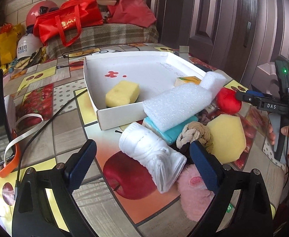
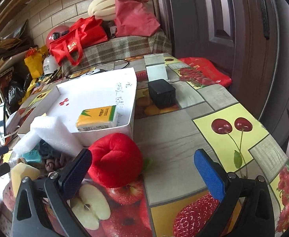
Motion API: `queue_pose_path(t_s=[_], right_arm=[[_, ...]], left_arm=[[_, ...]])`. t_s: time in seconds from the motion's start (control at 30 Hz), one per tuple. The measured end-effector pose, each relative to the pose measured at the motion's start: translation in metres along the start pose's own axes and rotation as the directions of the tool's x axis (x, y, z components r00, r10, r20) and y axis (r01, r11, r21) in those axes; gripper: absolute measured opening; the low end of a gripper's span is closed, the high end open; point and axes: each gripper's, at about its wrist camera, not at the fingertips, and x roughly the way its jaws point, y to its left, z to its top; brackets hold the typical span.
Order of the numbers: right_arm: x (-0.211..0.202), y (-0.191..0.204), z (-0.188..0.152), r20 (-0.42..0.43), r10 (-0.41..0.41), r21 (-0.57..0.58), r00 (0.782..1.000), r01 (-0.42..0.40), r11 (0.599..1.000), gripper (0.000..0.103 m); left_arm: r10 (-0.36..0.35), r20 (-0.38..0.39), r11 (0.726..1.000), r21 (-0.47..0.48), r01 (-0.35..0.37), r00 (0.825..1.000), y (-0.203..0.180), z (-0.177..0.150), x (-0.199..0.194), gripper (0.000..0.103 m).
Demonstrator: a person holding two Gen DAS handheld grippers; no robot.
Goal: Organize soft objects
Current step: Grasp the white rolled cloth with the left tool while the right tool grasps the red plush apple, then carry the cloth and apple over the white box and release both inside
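Left wrist view: left tongs (image 1: 142, 158) gape wide, empty, straddling the rolled white cloth (image 1: 152, 156) near the counter's front edge, probably to lift it. Right tongs (image 2: 142, 169) open, empty, beside the red plush apple (image 2: 114, 160).

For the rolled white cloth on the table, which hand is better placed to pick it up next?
Left, probably. The left gripper is open and the rolled white cloth already lies between its fingers. The right gripper is open beside the red plush apple, farther from the cloth.
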Motion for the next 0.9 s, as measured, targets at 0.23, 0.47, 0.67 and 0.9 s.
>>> queue_pose_path(t_s=[0.23, 0.47, 0.67, 0.9], right_arm=[[0.024, 0.036, 0.001, -0.071, -0.029, -0.142, 0.997, 0.019, 0.99, 0.103], [0.039, 0.039, 0.002, -0.133, -0.038, -0.153, 0.99, 0.018, 0.988, 0.1], [0.04, 0.036, 0.001, -0.153, -0.033, -0.134, 0.988, 0.013, 0.991, 0.064], [0.008, 0.02, 0.003, 0.009, -0.051, -0.04, 0.999, 0.051, 0.998, 0.062]], left_arm=[[-0.01, -0.07, 0.998, -0.067, 0.005, 0.998, 0.016, 0.0, 0.014, 0.069], [0.017, -0.162, 0.998, -0.061, -0.028, 0.987, 0.015, 0.0, 0.034, 0.069], [0.001, -0.14, 0.996, -0.093, -0.014, 0.99, 0.021, -0.001, 0.029, 0.034], [0.086, 0.085, 0.994, -0.068, -0.08, 0.993, 0.014, -0.002, -0.018, 0.034]])
